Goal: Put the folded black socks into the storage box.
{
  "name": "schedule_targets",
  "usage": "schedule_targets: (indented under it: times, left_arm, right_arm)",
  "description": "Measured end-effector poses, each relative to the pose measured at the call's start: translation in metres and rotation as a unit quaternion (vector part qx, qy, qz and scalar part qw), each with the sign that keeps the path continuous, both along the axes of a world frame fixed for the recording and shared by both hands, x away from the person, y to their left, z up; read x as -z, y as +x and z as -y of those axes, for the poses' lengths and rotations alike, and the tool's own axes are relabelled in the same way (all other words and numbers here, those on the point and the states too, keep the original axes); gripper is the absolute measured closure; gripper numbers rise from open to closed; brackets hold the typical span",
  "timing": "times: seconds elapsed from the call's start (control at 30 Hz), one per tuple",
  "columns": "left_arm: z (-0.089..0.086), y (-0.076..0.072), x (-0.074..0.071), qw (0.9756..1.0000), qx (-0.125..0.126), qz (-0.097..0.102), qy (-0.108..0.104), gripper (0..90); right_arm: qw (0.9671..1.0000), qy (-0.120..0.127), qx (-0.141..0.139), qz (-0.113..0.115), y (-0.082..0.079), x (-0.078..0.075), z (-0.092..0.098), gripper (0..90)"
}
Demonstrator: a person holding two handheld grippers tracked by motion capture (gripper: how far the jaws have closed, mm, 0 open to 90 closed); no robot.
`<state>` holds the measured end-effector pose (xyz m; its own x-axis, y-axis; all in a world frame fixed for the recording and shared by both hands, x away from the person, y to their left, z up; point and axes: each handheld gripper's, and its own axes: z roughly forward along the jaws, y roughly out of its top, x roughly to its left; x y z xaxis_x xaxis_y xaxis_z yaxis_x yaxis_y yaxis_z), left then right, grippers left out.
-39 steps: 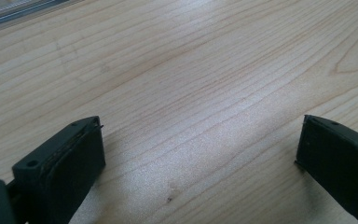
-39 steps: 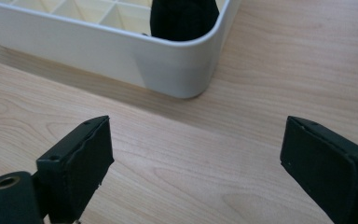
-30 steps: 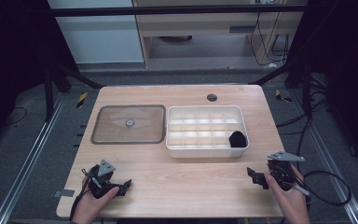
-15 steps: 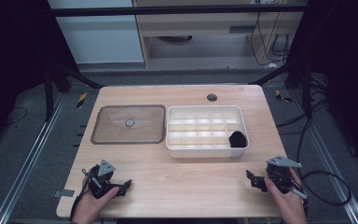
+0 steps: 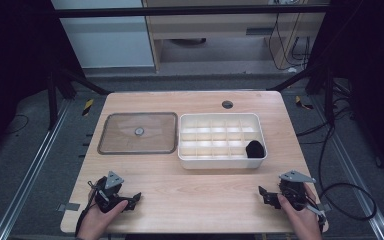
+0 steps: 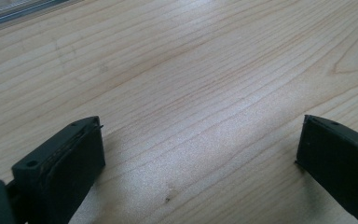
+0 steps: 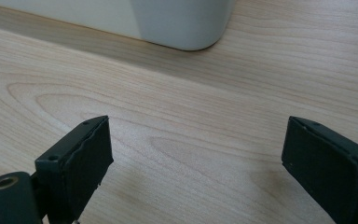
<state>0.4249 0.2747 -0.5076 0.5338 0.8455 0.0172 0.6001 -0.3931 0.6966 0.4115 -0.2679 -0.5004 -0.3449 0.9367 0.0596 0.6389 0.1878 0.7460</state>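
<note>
A white divided bin [image 5: 222,141] stands mid-table, with a black object [image 5: 254,149] in its near right compartment. Left of it lies a clear flat lid [image 5: 138,132] with a small knob. My left gripper [image 5: 134,198] rests near the table's front left edge, held by a hand, jaws wide apart over bare wood [image 6: 200,140]. My right gripper [image 5: 263,195] sits near the front right edge, open too. In the right gripper view the gripper [image 7: 196,158] faces the bin's rounded corner [image 7: 182,23], some way short of it, with nothing between its jaws.
A dark round grommet [image 5: 227,104] sits in the table's far edge. Metal frame rails and cables run along the floor at both sides. Bare wood [image 5: 200,190] stretches between the two grippers along the front of the table.
The right hand and its gripper have drawn back slightly toward the table's front edge. The left gripper has stayed put.
</note>
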Motion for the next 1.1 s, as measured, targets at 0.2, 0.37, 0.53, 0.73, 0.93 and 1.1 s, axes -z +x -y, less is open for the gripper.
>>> schedule_targets:
  times: [0.2,0.37,0.53,0.73,0.93,1.1]
  left_arm:
    - [0.000,0.000,0.000,1.0000,0.000,0.000,-0.001,0.0]
    - [0.000,0.000,0.000,1.0000,-0.001,0.001,-0.001,0.0]
    - [0.000,0.000,0.000,1.0000,-0.001,0.002,-0.002,0.0]
    - [0.000,0.000,0.000,1.0000,0.001,0.001,0.000,0.0]
    - [0.000,0.000,0.000,1.0000,0.001,0.001,0.000,0.0]
    - [0.000,0.000,0.000,1.0000,0.003,0.002,0.001,0.0]
  right_arm:
    - [1.0000,0.003,0.002,-0.002,0.002,0.004,-0.004,8.6]
    - [1.0000,0.007,0.005,-0.004,0.005,0.007,-0.007,8.3]
    - [1.0000,0.006,0.005,-0.005,0.009,0.010,-0.010,8.0]
    - [1.0000,0.000,0.008,-0.003,0.014,0.011,-0.014,7.3]
    - [0.9999,-0.010,0.013,0.002,0.018,0.012,-0.018,6.1]
    - [0.9997,-0.022,0.014,-0.001,0.020,0.012,-0.023,3.9]
